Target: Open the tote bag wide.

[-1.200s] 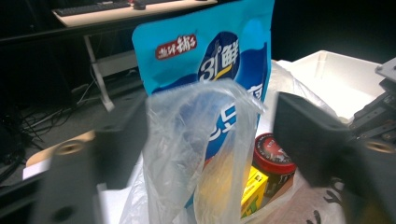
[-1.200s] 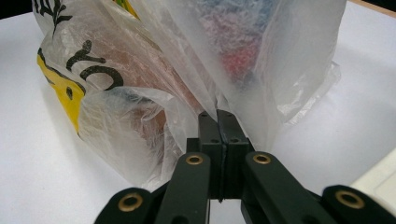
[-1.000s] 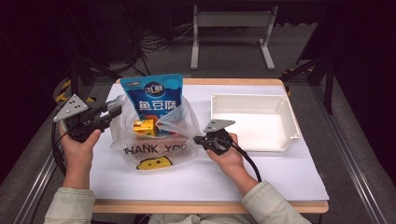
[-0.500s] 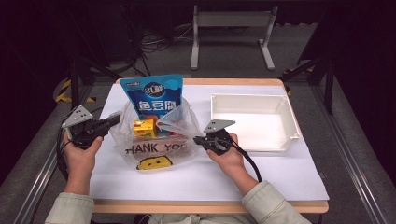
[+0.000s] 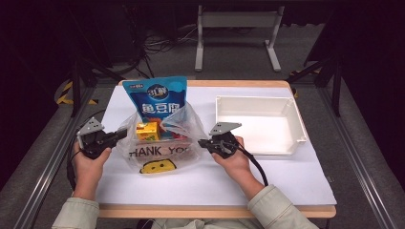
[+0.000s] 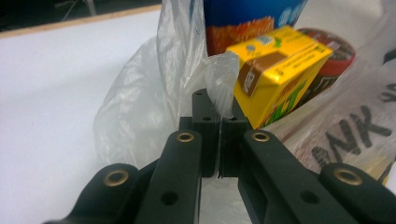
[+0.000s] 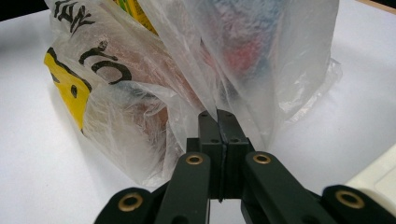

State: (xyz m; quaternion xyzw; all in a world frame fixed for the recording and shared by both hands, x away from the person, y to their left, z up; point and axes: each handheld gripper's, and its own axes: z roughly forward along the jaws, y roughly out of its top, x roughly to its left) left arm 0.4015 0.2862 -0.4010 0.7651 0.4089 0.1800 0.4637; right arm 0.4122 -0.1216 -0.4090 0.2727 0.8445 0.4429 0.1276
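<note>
A clear plastic bag [image 5: 157, 153] printed THANK YOU with a yellow smiley lies at the table's middle. In it are a tall blue snack pouch [image 5: 155, 98], a yellow box [image 5: 147, 130] and a brown-lidded tub [image 6: 334, 46]. My left gripper [image 5: 122, 135] is at the bag's left edge. In the left gripper view its jaws [image 6: 218, 109] are shut on a fold of the bag's film [image 6: 222, 79], just in front of the yellow box [image 6: 280, 70]. My right gripper [image 5: 201, 142] holds the bag's right edge, shut on the film [image 7: 217, 116].
A white empty tray [image 5: 253, 99] stands to the right of the bag, close behind my right hand; its corner [image 7: 380, 182] shows in the right gripper view. White paper [image 5: 286, 176] covers the tabletop. Dark floor, cables and a metal stand lie beyond the far edge.
My left hand has sunk toward the table with its gripper, and the jaws have closed on the bag's left edge. The right gripper has kept still.
</note>
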